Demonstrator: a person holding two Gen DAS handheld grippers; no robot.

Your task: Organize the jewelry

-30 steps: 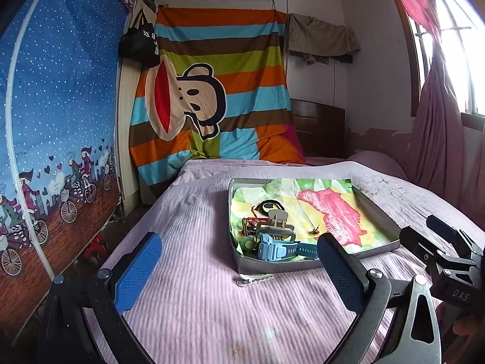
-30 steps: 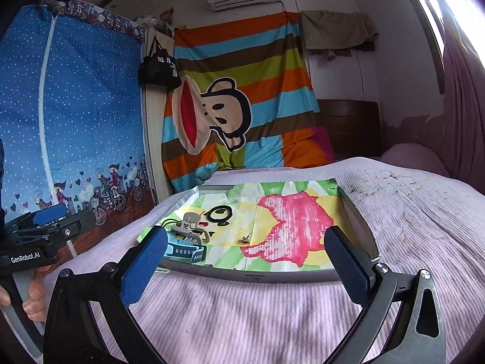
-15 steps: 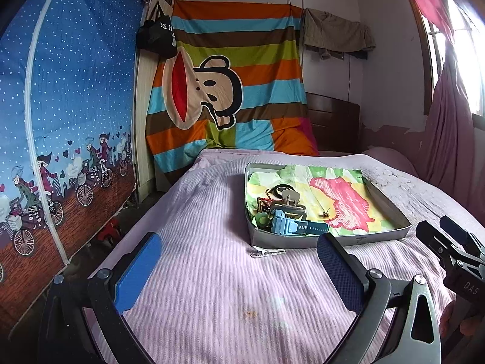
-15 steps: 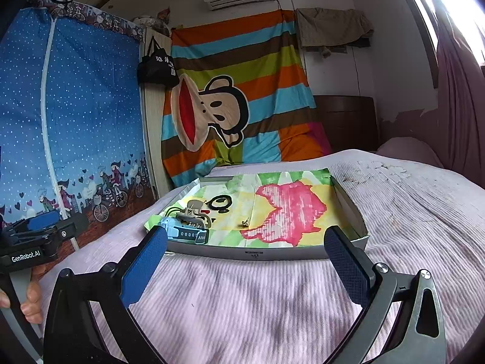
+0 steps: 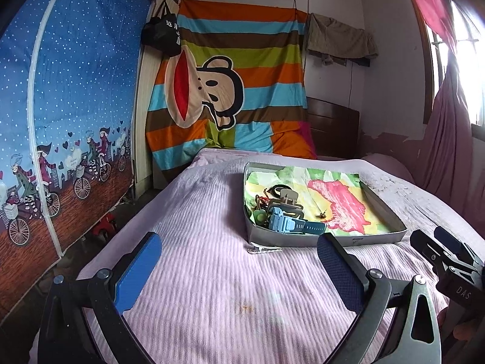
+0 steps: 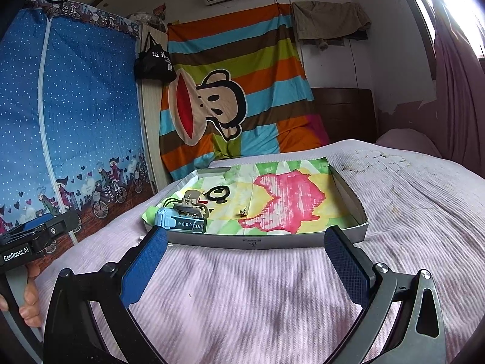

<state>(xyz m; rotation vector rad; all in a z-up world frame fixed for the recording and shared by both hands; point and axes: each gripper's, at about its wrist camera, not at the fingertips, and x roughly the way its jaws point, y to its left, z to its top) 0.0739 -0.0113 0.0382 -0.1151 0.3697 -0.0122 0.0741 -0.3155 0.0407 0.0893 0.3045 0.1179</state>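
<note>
Pink ribbed bedspread carries a shallow grey tray lined with bright painted paper. Heaped in the tray's left corner are a blue watch, a beige hair claw and a black ring-shaped piece; a tiny earring lies alone mid-paper. One silver clip sits on the bedspread just outside the tray. Left gripper and right gripper both hover over the bed short of the tray, jaws spread wide, holding nothing.

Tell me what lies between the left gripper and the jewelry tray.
In the left wrist view, pink bedspread and one small metal hair clip beside the jewelry tray; the left gripper is open.
</note>
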